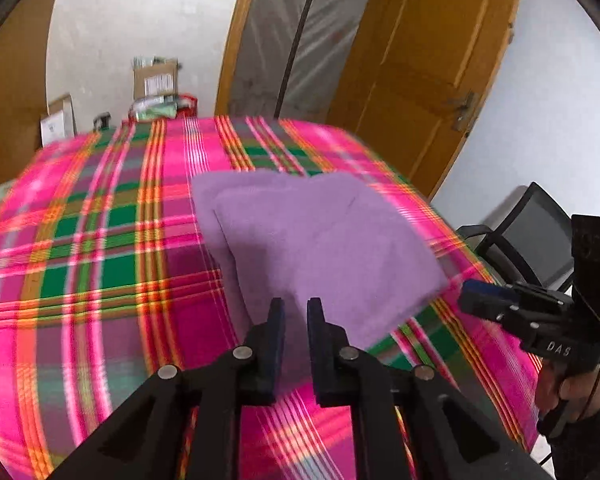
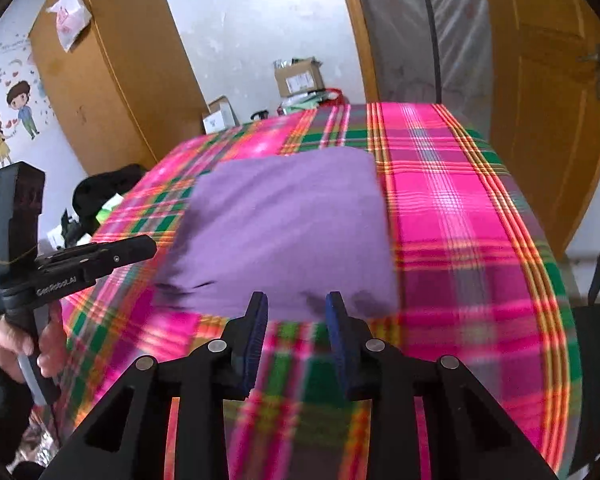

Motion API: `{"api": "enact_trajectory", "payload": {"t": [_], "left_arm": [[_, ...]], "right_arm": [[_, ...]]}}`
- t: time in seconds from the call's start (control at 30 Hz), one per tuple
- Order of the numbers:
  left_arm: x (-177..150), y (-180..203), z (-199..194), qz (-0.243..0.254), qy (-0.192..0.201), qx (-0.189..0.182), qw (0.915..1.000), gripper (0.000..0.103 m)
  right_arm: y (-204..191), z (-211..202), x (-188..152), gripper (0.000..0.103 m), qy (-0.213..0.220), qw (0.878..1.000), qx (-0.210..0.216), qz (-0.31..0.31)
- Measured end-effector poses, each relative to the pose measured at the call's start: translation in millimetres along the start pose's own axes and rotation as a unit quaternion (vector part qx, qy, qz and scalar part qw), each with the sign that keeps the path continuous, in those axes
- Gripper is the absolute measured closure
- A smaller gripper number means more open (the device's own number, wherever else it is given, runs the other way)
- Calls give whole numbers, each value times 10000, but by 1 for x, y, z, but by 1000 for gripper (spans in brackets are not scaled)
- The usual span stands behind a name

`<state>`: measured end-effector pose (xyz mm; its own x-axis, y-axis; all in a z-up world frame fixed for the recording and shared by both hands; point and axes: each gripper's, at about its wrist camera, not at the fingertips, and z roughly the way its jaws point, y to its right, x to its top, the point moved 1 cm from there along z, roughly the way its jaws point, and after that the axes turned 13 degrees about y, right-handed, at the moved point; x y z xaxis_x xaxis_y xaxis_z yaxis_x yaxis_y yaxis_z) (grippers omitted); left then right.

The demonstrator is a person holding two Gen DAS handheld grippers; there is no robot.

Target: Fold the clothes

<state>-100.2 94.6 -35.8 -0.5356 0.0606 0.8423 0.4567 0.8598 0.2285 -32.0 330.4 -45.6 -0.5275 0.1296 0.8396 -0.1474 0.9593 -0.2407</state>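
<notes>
A folded purple cloth (image 1: 320, 240) (image 2: 292, 220) lies flat on a bed covered by a pink and green plaid blanket (image 1: 100, 240) (image 2: 460, 220). My left gripper (image 1: 296, 306) hovers over the cloth's near left part, its jaws a narrow gap apart; purple cloth shows through the gap and nothing is pinched. In the right wrist view the left gripper (image 2: 150, 246) sits at the cloth's left edge. My right gripper (image 2: 296, 300) stands open over the cloth's near edge. The left wrist view shows the right gripper (image 1: 466, 290) just off the cloth's right corner.
Cardboard boxes (image 1: 156, 76) (image 2: 300, 76) and clutter stand beyond the bed's far end. A wooden door (image 1: 420, 60) is at the far right and a black chair (image 1: 540, 232) beside the bed. A dark bag (image 2: 108, 188) lies by the bed's left side.
</notes>
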Motion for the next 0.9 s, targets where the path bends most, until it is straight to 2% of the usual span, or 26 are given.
{"api": "enact_trajectory", "payload": {"t": [0.1,0.27,0.53,0.7,0.9], "left_arm": [[-10,3,-29,118,81,91,9999,92],[-34,-7,-66,137,94,472,9987,92],[-57,-49,-114,-356,4,1243,9916,92],[-76,-44,-131,-396,-136,1378,9896,92],[-87,-18,-127,-267,-363,1200,9917,92]], "right_arm": [[-26,-12,-12,72,98,9999,-17,-43],[-56,-7,-36,71,-96,9997,-13,-230],[-106,-5,-48,71,-184,9970,422,-622],[-105,-29,-60,66,-160,9977,447,-486],[-81,-65,-80,65,-280,9992,-57,-279]]}}
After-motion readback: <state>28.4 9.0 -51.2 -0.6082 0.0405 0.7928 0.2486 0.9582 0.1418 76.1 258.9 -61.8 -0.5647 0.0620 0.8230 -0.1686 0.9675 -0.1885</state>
